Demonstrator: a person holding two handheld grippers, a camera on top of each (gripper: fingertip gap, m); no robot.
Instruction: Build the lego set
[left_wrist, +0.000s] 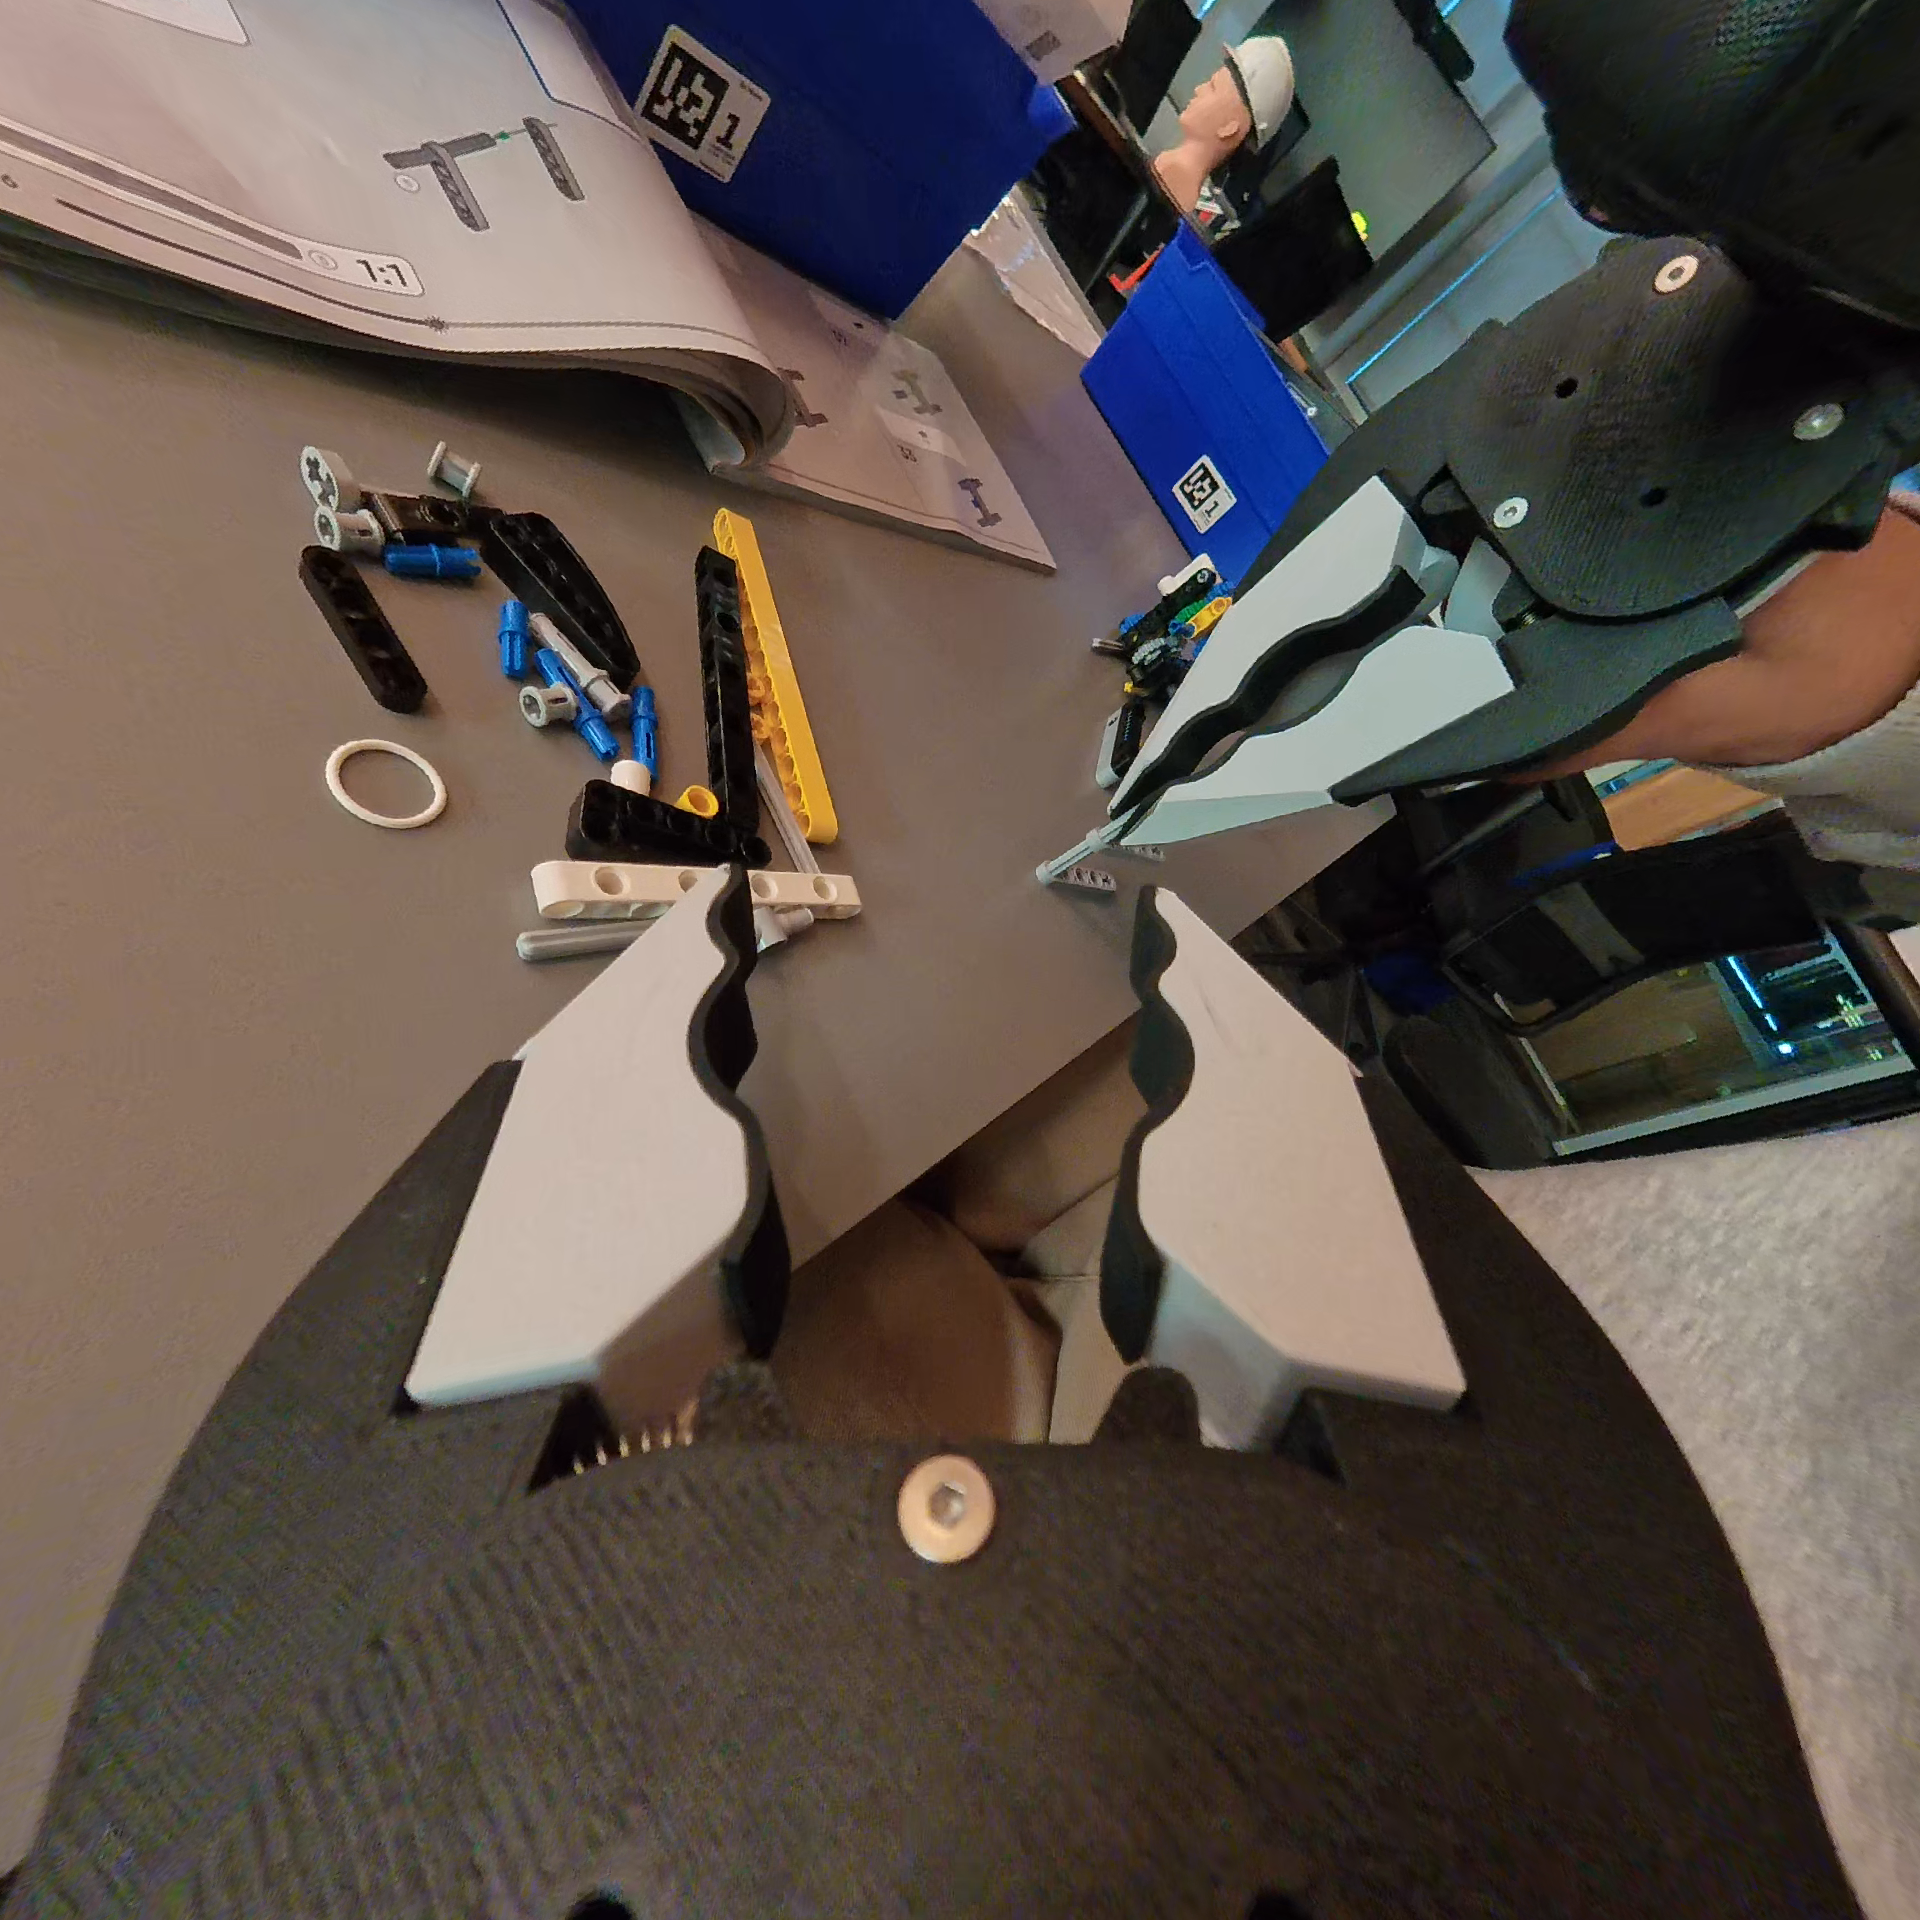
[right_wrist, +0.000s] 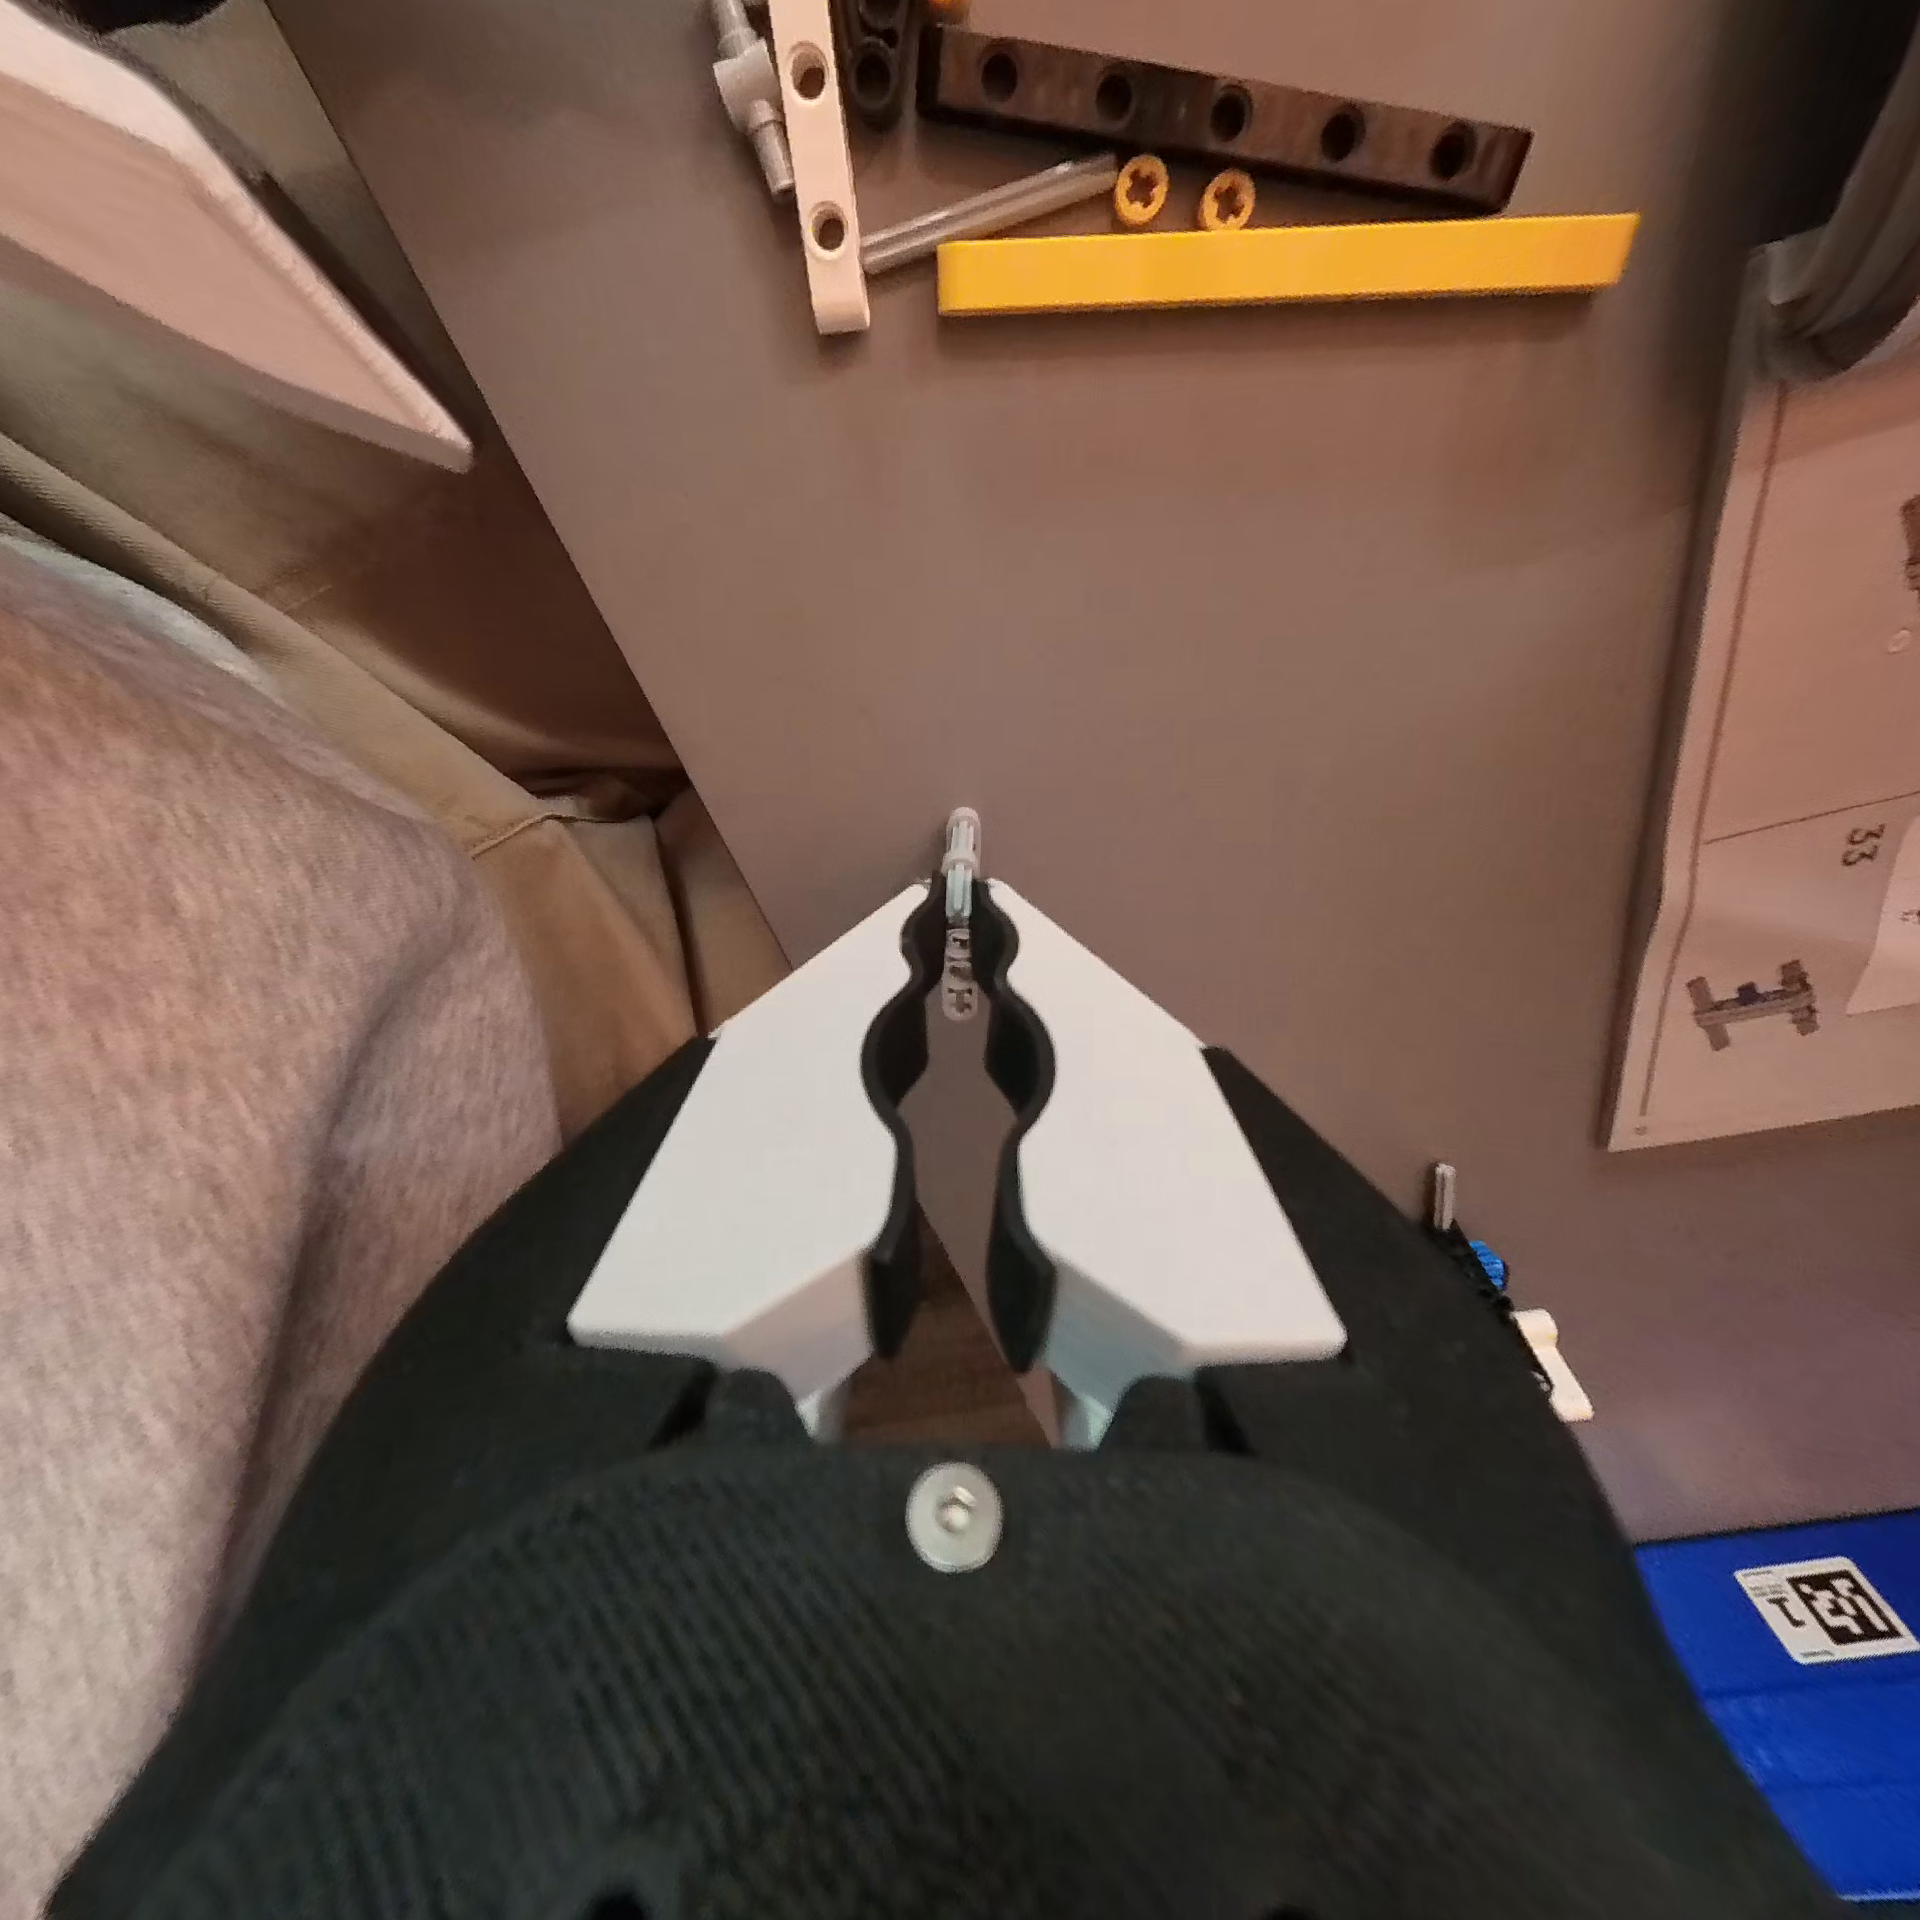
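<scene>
My right gripper (right_wrist: 961, 902) is shut on a small grey pin piece (right_wrist: 961, 857), whose tip sticks out past the fingertips, low over the grey table (right_wrist: 1195, 623). In the left wrist view the right gripper (left_wrist: 1120, 816) comes in from the right with the grey pin piece (left_wrist: 1075, 871) at its tip. My left gripper (left_wrist: 940, 914) is open and empty, just in front of a white beam (left_wrist: 623, 883) and close to the held piece. Loose parts lie beyond: a yellow long beam (left_wrist: 777, 675), black beams (left_wrist: 720, 686), blue pins (left_wrist: 431, 561) and a white rubber ring (left_wrist: 384, 784).
An open instruction booklet (left_wrist: 416, 208) lies at the back, also at the right in the right wrist view (right_wrist: 1787, 727). Blue bins (left_wrist: 862, 135) stand behind it. A small part-built assembly (left_wrist: 1164, 644) sits near the table edge. A person's clothing (right_wrist: 208, 935) is by the edge. The grippers' ends are close to 10 cm from one another.
</scene>
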